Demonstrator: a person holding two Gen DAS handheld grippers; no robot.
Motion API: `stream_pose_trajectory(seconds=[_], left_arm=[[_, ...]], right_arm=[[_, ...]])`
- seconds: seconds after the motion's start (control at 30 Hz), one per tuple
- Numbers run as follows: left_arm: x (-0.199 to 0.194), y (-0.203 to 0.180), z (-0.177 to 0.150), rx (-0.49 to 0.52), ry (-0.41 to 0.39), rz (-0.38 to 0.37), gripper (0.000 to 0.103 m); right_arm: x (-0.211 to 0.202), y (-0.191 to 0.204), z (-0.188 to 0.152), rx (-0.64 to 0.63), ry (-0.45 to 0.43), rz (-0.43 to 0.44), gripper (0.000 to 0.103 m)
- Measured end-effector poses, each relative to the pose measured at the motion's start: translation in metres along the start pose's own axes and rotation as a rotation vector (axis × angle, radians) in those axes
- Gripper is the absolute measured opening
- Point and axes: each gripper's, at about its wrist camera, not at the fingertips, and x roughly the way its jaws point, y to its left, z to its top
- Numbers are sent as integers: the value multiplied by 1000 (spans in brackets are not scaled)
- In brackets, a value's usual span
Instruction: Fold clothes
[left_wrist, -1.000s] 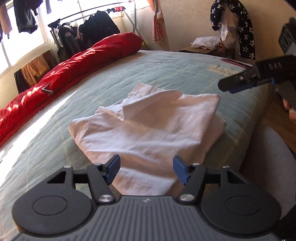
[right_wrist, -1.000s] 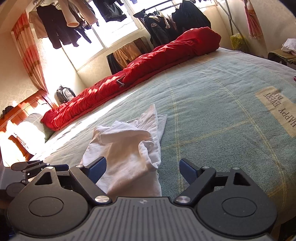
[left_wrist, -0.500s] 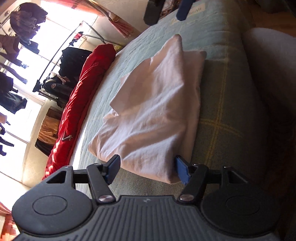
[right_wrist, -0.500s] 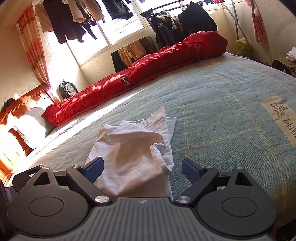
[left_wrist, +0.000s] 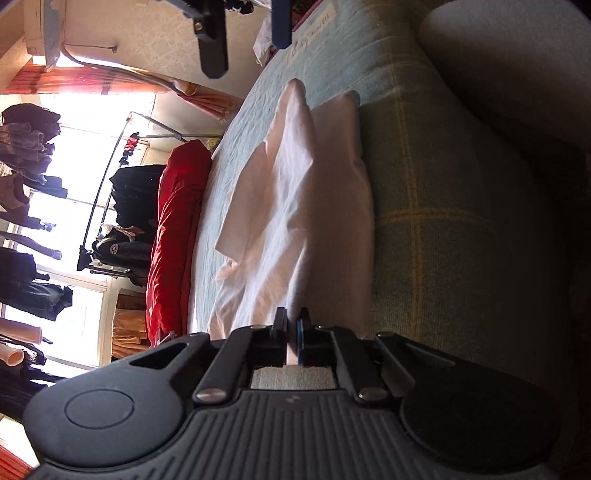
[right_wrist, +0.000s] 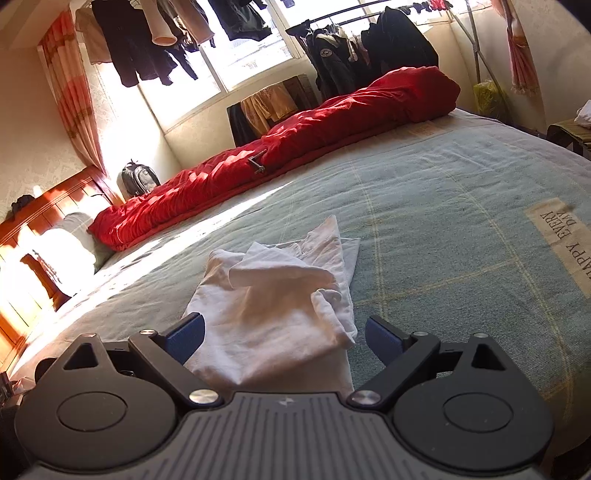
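On the bed (right_wrist: 461, 192), near its closest edge, I count one white garment (right_wrist: 280, 314), partly folded and rumpled, lying flat on the pale green checked cover. Through my right wrist camera its long axis runs away from me toward the far side of the bed, with a narrow pointed end farthest off and the broad end nearest, just under the gripper. One bunched fold sits on its right side.

I have two grippers in play. My left gripper (left_wrist: 291, 332) is rolled onto its side and clenched on the near edge of the white garment; a thin strip of cloth shows pinched between its fingers (left_wrist: 279, 325). My right gripper (right_wrist: 284, 336) is spread wide and released, its two blue pads either side of the garment's near end without pressing on it. In the left wrist view the right gripper's fingers also show at the top of the frame, above the bed.

Along the far side of the bed lies one long red quilt (right_wrist: 295, 147). One printed label (right_wrist: 561, 243) is sewn on the cover, well to the right of the garment. One clothes rack (right_wrist: 369, 37) with dark jackets stands by the window.
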Motion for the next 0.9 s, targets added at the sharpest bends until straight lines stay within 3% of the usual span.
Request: stream_pose_trajectory(seconds=[0.17, 0.2, 0.3, 0.33, 0.53, 0.57, 0.6, 0.67, 0.83, 0.9], left_arm=[[1, 7, -11, -117, 13, -55, 4], [2, 6, -11, -127, 16, -68, 10], [2, 8, -11, -190, 17, -117, 13], [-2, 18, -13, -250, 8, -161, 13], [-22, 82, -38, -663, -43, -385, 20], [-23, 89, -42, -728, -39, -376, 31], [-24, 96, -47, -792, -34, -367, 48], [-24, 106, -53, -894, -20, -338, 61], [-9, 112, -56, -997, 36, -231, 62], [-4, 113, -57, -1017, 50, -212, 67]], right_arm=[[4, -2, 1, 13, 8, 3, 97], [6, -1, 0, 13, 13, 4, 97], [9, 0, -1, 7, 10, -12, 99], [8, 1, -2, -5, -16, -29, 103], [21, 24, 19, -215, -23, -95, 103], [27, 32, 23, -270, -12, -115, 103], [35, 40, 25, -323, 1, -135, 103], [60, 56, 28, -435, 48, -160, 103], [127, 89, 26, -673, 177, -223, 103], [150, 96, 20, -752, 215, -240, 103]])
